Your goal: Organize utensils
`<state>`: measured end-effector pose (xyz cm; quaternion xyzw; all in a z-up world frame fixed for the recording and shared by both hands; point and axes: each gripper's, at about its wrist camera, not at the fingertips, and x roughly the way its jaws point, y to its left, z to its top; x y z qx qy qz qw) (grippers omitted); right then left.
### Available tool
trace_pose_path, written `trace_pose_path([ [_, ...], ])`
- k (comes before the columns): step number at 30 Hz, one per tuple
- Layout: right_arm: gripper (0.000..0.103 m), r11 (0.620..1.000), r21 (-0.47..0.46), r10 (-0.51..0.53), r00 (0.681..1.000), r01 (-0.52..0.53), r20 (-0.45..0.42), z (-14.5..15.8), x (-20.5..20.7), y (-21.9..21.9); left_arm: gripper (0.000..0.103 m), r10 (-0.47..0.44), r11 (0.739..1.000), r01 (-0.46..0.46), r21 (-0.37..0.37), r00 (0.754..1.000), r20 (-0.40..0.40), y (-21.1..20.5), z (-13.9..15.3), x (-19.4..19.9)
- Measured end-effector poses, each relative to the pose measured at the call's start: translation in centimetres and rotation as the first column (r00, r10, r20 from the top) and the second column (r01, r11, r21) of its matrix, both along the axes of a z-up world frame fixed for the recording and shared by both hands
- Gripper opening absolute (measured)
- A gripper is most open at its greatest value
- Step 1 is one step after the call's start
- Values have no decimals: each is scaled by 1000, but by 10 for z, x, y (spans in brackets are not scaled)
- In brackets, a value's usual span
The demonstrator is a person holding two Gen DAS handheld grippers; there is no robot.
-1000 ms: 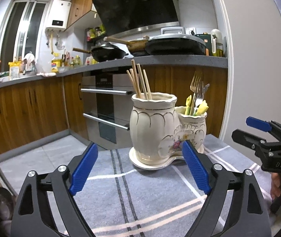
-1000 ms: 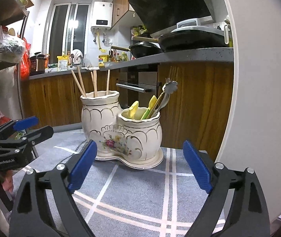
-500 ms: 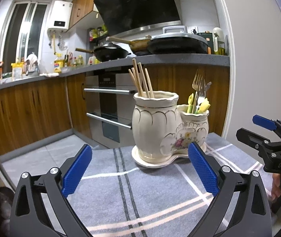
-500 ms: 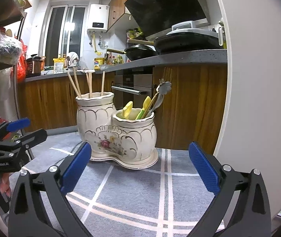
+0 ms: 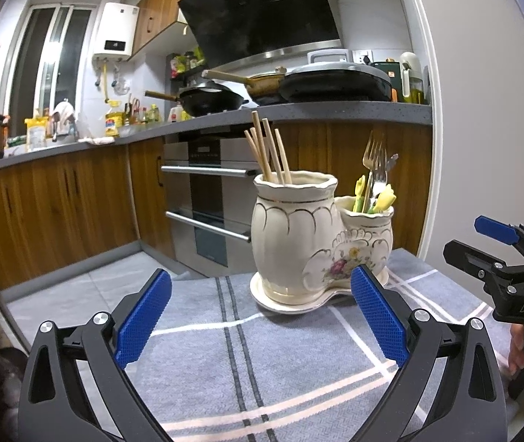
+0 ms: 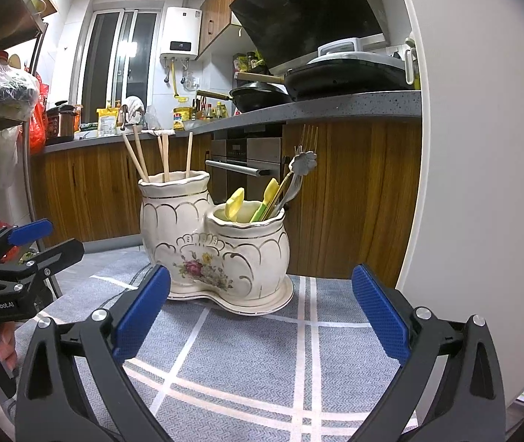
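You are holding your left gripper (image 5: 260,313) low over the grey striped cloth (image 5: 291,368), its blue fingers (image 5: 143,318) spread wide with nothing between them. Your right gripper (image 6: 258,311) is hovering the same way, fingers (image 6: 379,316) wide apart and gripping nothing. The double ceramic holder (image 6: 217,246) is sitting ahead of both grippers on its own saucer-like base, toward the far side of the cloth, close to the white wall (image 6: 482,184) on the right. The cloth is lying bare between your fingertips and the holder, giving you open room in front. To the left the cloth is ending at an edge, with floor tiles (image 5: 88,287) and wooden cabinets (image 5: 48,202) beyond.

In the left view your right gripper (image 5: 497,254) is showing at the right edge, reading "DAS". In the right view your left gripper (image 6: 15,258) is showing at the left edge, reading "GenRobot.AI". The water heater (image 6: 180,37) is showing a lit display too small to read.

Counting: the holder has two pots. The taller pot (image 5: 295,235) is holding five chopsticks (image 5: 267,151). The shorter pot (image 5: 366,235) is holding yellow-green handles (image 6: 267,199), at least two, plus one fork (image 5: 372,154) and a metal spoon-like piece (image 6: 300,162); the exact count there you cannot tell.
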<state>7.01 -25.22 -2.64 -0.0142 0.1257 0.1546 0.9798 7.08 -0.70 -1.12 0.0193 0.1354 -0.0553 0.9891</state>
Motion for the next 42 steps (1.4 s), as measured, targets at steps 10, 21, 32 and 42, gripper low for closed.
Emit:
trace_pose_path([
  [10, 97, 1000, -1, 1, 1000, -1, -1, -1, 2, 0, 97, 11, 1000, -11, 1, 1000, 5, 2, 1, -2],
  [21, 97, 1000, -1, 0, 1000, 0, -4, 0, 2, -1, 97, 12, 1000, -12, 0, 1000, -6, 5, 0, -2],
  [32, 97, 1000, 0, -9, 1000, 9, -6, 0, 2, -1, 97, 20, 1000, -20, 3, 1000, -3, 5, 0, -1],
  [42, 97, 1000, 0, -10, 1000, 10, -6, 0, 2, -1, 97, 18, 1000, -18, 4, 1000, -5, 4, 0, -1],
])
